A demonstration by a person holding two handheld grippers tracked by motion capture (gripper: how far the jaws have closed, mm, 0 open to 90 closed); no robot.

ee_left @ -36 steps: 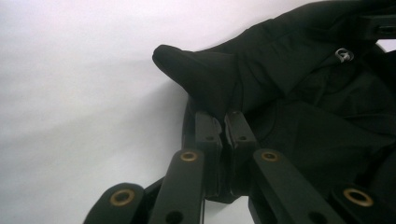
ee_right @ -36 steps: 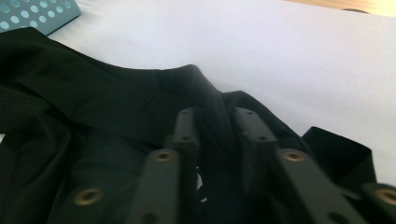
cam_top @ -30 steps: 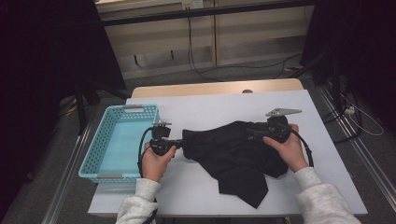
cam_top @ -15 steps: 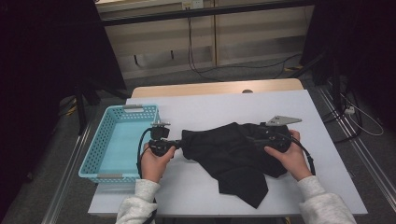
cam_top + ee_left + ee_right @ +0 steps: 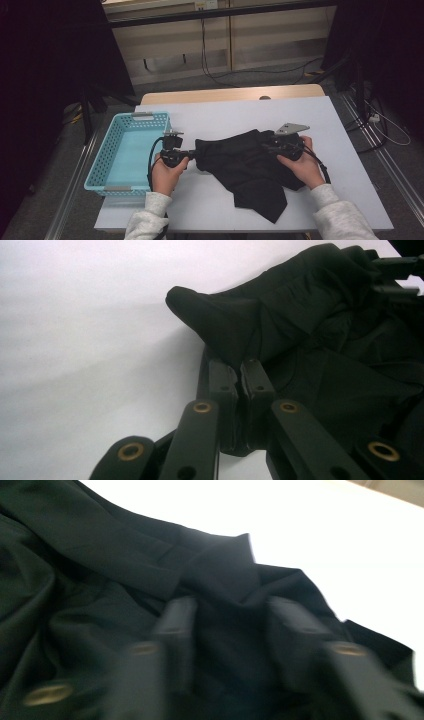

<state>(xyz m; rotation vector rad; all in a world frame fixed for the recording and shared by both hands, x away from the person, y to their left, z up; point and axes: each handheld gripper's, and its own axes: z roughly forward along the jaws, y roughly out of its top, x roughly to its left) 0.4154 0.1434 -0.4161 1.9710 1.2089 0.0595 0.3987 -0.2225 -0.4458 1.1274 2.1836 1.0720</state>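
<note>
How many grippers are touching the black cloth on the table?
2. The left gripper is pinched shut on the black cloth's left edge, beside the blue basket. The right gripper is at its right edge, jaws apart over the fabric and just closing.

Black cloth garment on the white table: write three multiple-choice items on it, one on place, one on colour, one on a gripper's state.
1. Where does the open-weave plastic basket stand relative to the black cloth garment?
A. on the left-gripper side
B. on the right-gripper side
C. on top of it

2. What colour is the basket?
A. red
B. light blue
C. yellow

3. How does the left gripper stand?
A. wide open above the cloth
B. lying in the basket
C. shut on the garment's edge

Answers:
1 A, the high view shows it at the table's left edge.
2 B, its walls and floor are light blue.
3 C, the left gripper view shows the jaws pinched together on a fold of the garment.
</note>
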